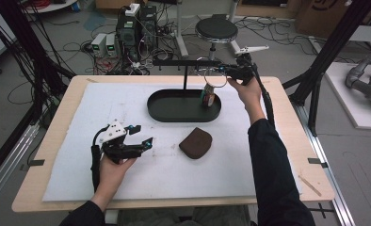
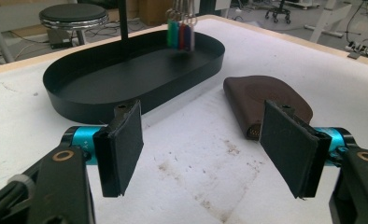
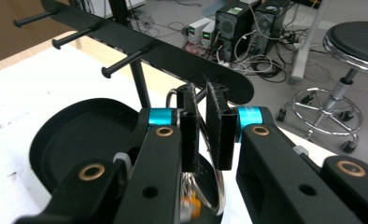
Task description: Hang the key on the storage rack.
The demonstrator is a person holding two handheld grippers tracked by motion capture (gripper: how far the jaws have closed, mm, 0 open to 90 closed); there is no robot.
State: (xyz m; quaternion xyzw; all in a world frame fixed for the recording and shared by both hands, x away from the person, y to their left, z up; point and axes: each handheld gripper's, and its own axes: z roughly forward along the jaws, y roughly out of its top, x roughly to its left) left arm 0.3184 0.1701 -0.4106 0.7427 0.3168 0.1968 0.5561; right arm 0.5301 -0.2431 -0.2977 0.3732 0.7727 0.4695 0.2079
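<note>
A metal key ring (image 1: 216, 78) with coloured tags (image 1: 208, 98) hangs at the right end of the black peg bar (image 1: 183, 62), above the black oval tray (image 1: 165, 113). My right gripper (image 1: 223, 70) is at the ring. In the right gripper view its jaws (image 3: 203, 121) stand a narrow gap apart, with the thin ring (image 3: 217, 186) passing between them and no pad visibly pressing on it. Whether the ring rests on a peg is hidden. My left gripper (image 1: 142, 134) rests open on the white mat, its wide jaws (image 2: 205, 149) empty.
A brown pouch (image 1: 196, 142) lies on the mat just right of the left gripper, in front of the tray. The bar (image 3: 173, 51) carries several bare pegs. A stool (image 1: 216, 29), computers and cables stand on the floor beyond the table's far edge.
</note>
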